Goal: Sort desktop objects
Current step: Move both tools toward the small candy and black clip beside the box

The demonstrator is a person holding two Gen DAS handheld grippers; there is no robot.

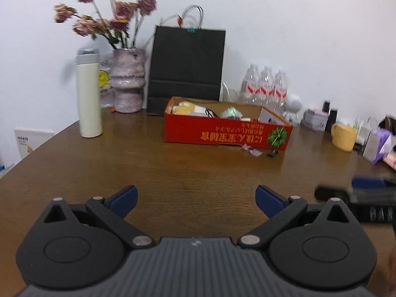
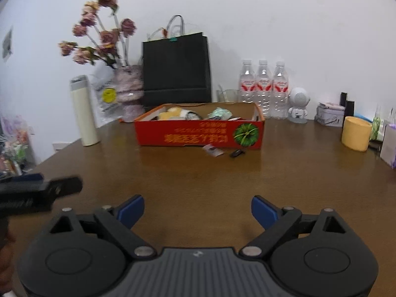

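Observation:
A red cardboard box [image 1: 222, 136] [image 2: 198, 136] holding several small items stands mid-table. In front of it lie a small clear packet [image 1: 251, 150] [image 2: 212, 150] and a small black clip [image 1: 272, 153] [image 2: 237, 153]. My left gripper [image 1: 196, 200] hovers over bare wood well short of them, open, nothing between its blue pads. My right gripper [image 2: 197, 210] is likewise open and empty above the table. Each gripper shows blurred at the edge of the other's view: the right gripper [image 1: 356, 193] and the left gripper [image 2: 42, 188].
Along the back wall stand a white flask [image 1: 87, 94], a vase of dried flowers [image 1: 127, 81], a black paper bag [image 1: 186, 66], three water bottles [image 2: 263, 86], an astronaut figure [image 2: 298, 106], a tin [image 2: 330, 115] and a yellow cup [image 2: 356, 133]. The brown table [image 2: 198, 178] curves away at the left.

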